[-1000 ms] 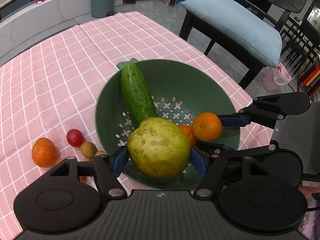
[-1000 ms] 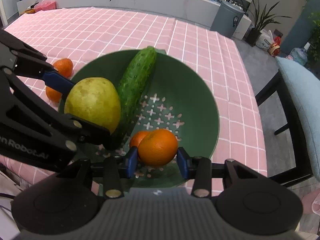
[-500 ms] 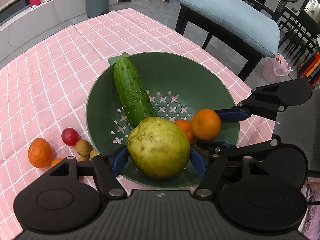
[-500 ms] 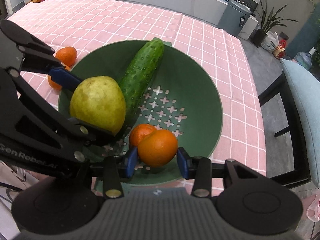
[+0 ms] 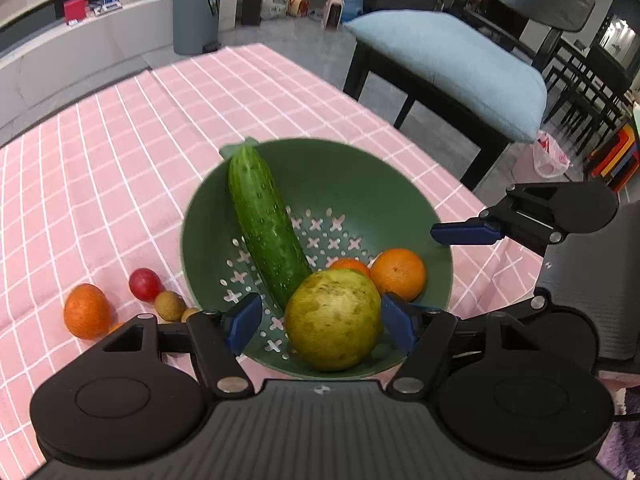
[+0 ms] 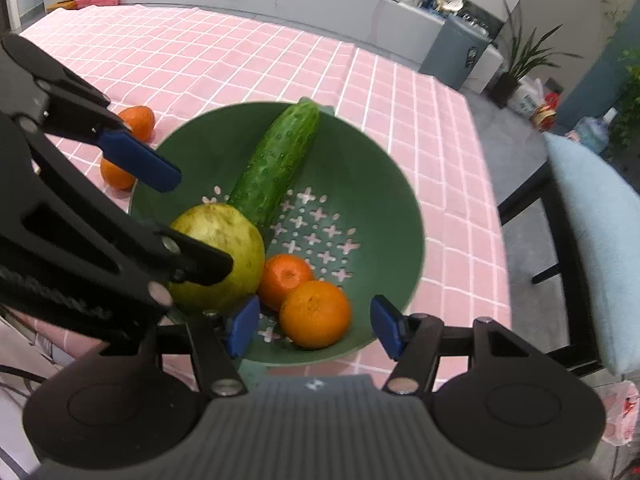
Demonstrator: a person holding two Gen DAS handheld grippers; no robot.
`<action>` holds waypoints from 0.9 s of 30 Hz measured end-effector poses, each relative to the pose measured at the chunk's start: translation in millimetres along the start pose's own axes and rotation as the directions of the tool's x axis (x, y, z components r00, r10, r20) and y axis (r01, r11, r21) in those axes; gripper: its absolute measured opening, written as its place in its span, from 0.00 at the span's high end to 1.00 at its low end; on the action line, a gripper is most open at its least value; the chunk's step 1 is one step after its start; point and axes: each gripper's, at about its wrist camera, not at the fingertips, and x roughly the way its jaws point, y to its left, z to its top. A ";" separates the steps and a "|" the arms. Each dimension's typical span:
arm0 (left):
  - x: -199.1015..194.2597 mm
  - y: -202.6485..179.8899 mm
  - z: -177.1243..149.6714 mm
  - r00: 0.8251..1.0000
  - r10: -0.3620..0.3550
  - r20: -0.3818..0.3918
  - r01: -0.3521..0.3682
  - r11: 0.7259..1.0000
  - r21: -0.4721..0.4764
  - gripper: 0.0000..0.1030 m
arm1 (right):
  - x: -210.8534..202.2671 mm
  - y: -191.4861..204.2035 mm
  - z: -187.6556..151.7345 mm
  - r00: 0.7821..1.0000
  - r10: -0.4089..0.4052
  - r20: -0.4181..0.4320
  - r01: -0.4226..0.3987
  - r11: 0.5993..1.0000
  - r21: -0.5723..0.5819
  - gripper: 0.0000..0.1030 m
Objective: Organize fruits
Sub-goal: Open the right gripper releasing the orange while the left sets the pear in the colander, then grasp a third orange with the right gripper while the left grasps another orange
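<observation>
Here, the green colander (image 5: pixel 420 216) serves as the reference: a round, smooth plastic bowl with cross-shaped and oval perforations across its floor, standing on a pink cloth (image 5: pixel 120 168) gridded with white lines. Inside it, against the near wall, lies the pear (image 5: pixel 334 320), a rounded yellow-green fruit with a matt, speckled skin. The left gripper (image 5: pixel 320 322) straddles it; its blue pads stand wide, a clear gap on one side and the other pad at most just beside the skin, so no grip is applied. The orange (image 6: pixel 315 314), a dimpled sphere, rests on the colander's near slope beside the pear, with a second, smaller orange fruit (image 6: pixel 285 278) touching both. The right gripper (image 6: pixel 314 330) has just been opening; its jaws stand apart with the orange between them and free space on both sides. A cucumber (image 5: pixel 266 226), long, dark green and warty, runs from the colander's far rim, by a small tab handle, down to the pear. Outside the colander, on the cloth beside its left wall in the left wrist view, lie an orange mandarin (image 5: pixel 87 311), a red round fruit (image 5: pixel 145 284) and a small brown one (image 5: pixel 169 305).
</observation>
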 end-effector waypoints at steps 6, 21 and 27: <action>-23.4 1.0 -5.5 0.998 -0.003 0.069 0.003 1.000 0.009 0.22 | -16.6 7.6 -4.4 0.994 -0.098 0.038 0.097 0.995 0.010 0.29; -64.0 58.7 -32.2 0.986 0.082 0.148 -0.077 0.996 -0.042 0.22 | -40.6 39.1 25.5 0.978 0.014 0.210 -0.022 0.999 0.035 0.28; -74.7 89.1 -45.8 0.981 0.098 0.167 -0.090 0.994 -0.055 0.22 | -33.5 57.8 43.7 0.966 0.082 0.245 -0.075 0.996 -0.039 0.38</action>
